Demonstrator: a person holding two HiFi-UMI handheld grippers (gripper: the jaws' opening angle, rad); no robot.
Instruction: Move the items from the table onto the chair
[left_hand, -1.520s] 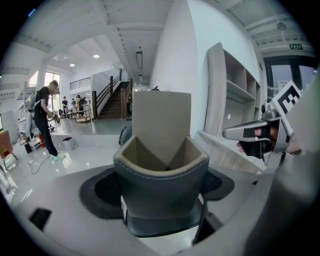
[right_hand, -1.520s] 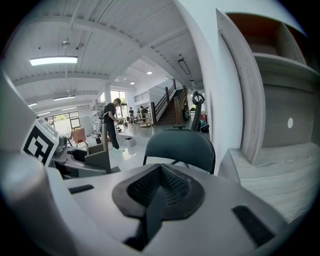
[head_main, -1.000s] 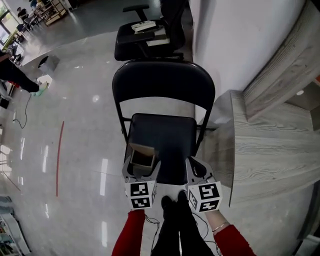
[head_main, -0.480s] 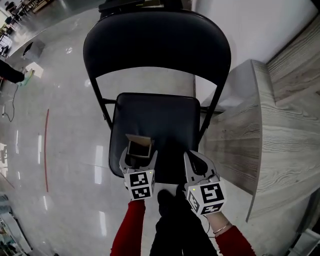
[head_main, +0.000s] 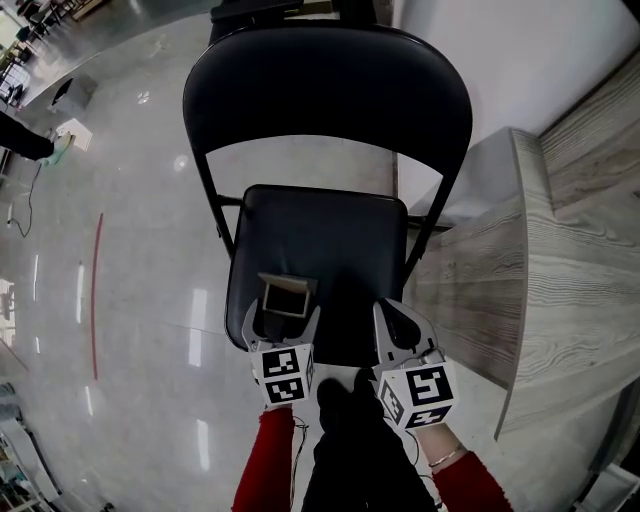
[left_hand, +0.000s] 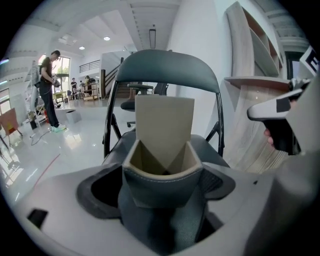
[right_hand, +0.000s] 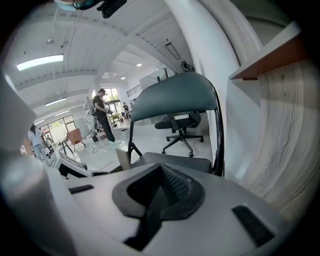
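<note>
Tipping is the risk: the left gripper (head_main: 283, 322) has its jaws clenched on an open cardboard carton (head_main: 285, 297) over the chair (head_main: 330, 235) seat's front-left corner, and letting go so near the edge could drop it. Jaws of the right gripper (head_main: 402, 335) are pressed together, empty.

The head view looks steeply down on the chair (head_main: 320, 250), with the left gripper (head_main: 283, 318) and right gripper (head_main: 402, 328) near its lower edge. Each gripper view sits low at the chair's front, facing its back along the jaws; the left one is close behind the box (left_hand: 164, 131). All three views share the chair and the table (head_main: 520, 290).
</note>
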